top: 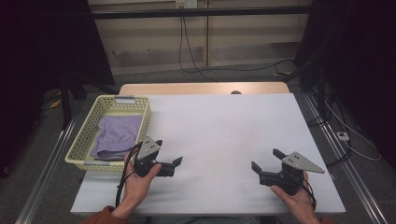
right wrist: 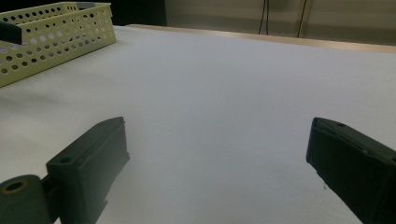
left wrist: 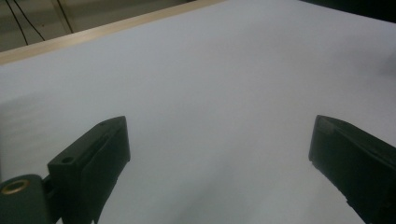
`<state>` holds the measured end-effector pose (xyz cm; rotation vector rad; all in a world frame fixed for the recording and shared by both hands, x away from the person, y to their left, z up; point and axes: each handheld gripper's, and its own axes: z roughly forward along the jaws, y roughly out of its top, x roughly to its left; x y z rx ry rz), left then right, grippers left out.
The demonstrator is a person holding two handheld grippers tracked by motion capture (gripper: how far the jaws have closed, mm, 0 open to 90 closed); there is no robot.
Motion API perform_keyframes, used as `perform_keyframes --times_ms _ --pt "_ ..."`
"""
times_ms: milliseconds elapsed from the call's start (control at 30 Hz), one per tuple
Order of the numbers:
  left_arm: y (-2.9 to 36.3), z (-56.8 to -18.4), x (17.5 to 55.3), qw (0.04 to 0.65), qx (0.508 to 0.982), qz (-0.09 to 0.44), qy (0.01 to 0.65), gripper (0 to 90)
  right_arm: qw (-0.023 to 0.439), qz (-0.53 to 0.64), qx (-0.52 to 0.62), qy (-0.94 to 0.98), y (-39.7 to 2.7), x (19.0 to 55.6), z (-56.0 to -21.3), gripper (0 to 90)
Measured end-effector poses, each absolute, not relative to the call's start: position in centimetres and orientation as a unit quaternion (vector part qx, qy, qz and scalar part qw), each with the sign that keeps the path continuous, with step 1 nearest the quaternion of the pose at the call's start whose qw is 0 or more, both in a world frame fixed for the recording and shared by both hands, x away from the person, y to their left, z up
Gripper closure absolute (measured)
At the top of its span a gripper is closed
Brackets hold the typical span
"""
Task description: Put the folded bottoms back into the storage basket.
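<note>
A pale yellow perforated basket stands at the table's left side with a folded lavender cloth lying inside it. My left gripper rests low over the white table just right of the basket's near corner, open and holding nothing. In the left gripper view, the gripper has its jaws spread wide over bare white surface. My right gripper sits near the front right, open and holding nothing. In the right gripper view, that gripper faces across the table toward the basket.
A wooden strip runs along the table's far edge. Cables trail over the floor behind it, and more cables and a power strip lie on the floor at the right. Dark curtains stand on both sides.
</note>
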<state>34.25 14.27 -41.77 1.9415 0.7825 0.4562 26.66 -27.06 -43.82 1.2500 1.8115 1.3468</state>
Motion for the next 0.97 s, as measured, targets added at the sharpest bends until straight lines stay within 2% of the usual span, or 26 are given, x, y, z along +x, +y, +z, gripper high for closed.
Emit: perform_keyframes --times_ms 167,300,567,967 --pt "14.7 -42.4 33.9 0.473 0.799 0.185 0.322 5.2 0.276 0.502 0.466 0.674 -27.1 26.7 -43.8 5.3" --pt "15.1 -42.9 34.2 0.482 0.792 0.159 0.339 5.2 0.277 0.502 0.465 0.675 -27.0 26.7 -43.8 5.3" --pt "15.1 -43.3 34.0 0.479 0.788 0.186 0.338 5.2 0.274 0.503 0.462 0.677 -27.0 26.6 -43.8 5.3" --pt "15.0 -43.5 33.8 0.483 0.787 0.178 0.339 5.2 0.276 0.504 0.464 0.674 -27.1 26.5 -43.7 5.3"
